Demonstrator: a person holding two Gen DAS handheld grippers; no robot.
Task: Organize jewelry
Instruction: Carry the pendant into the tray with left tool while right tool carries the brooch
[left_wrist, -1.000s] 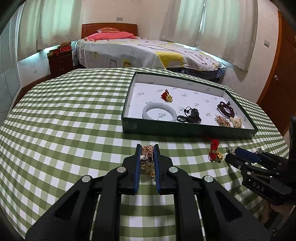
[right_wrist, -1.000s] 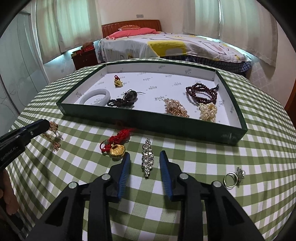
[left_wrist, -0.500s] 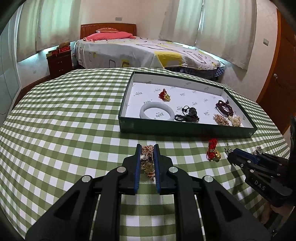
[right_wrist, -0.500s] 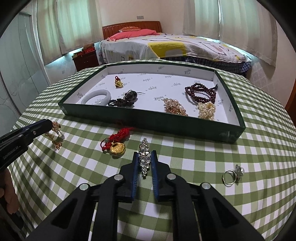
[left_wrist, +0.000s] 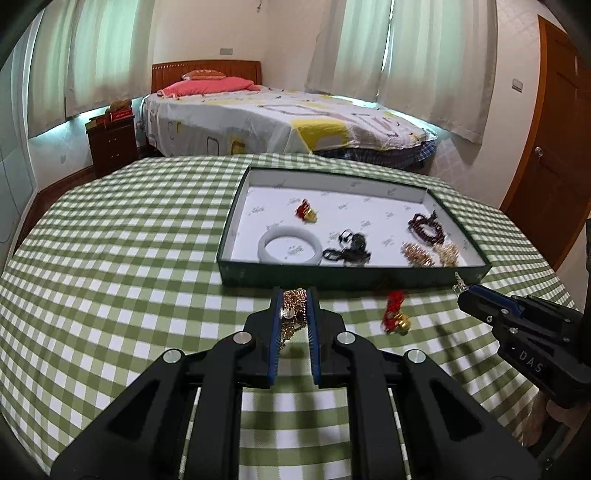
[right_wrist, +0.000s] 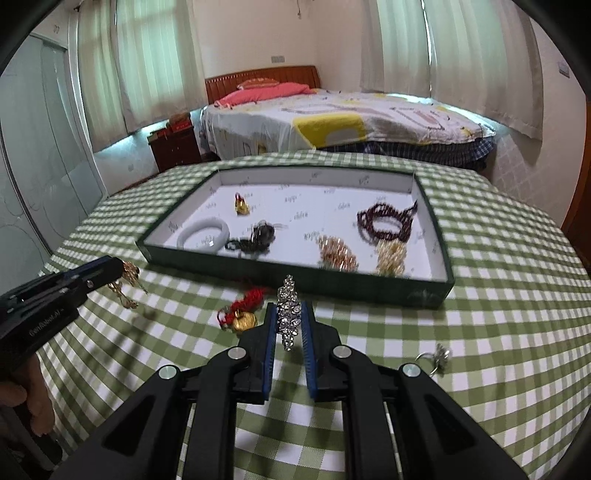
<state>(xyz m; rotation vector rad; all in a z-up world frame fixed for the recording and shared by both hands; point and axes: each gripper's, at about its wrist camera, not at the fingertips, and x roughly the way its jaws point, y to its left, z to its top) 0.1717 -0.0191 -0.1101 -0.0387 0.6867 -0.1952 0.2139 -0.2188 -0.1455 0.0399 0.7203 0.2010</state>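
Note:
My left gripper (left_wrist: 293, 297) is shut on a gold chain piece (left_wrist: 291, 314), lifted off the green checked table; in the right wrist view the same gripper (right_wrist: 118, 267) shows at far left with the chain (right_wrist: 127, 284) dangling. My right gripper (right_wrist: 290, 308) is shut on a sparkling crystal brooch (right_wrist: 288, 314), raised above the cloth, and in the left wrist view it (left_wrist: 461, 290) enters from the right. A dark green tray (right_wrist: 295, 275) with a white floor holds a white bangle (right_wrist: 203, 236), a black cord piece, dark red beads (right_wrist: 384, 221) and gold clusters.
A red-cord gold charm (right_wrist: 242, 314) lies on the cloth in front of the tray, and a silver ring (right_wrist: 434, 356) rests to the right. Behind the table stand a bed (left_wrist: 280, 118), a dark nightstand (left_wrist: 110, 144) and a wooden door (left_wrist: 554, 147).
The right gripper closed on the crystal brooch and lifted it off the cloth. The left gripper, holding the gold chain throughout, rose with it.

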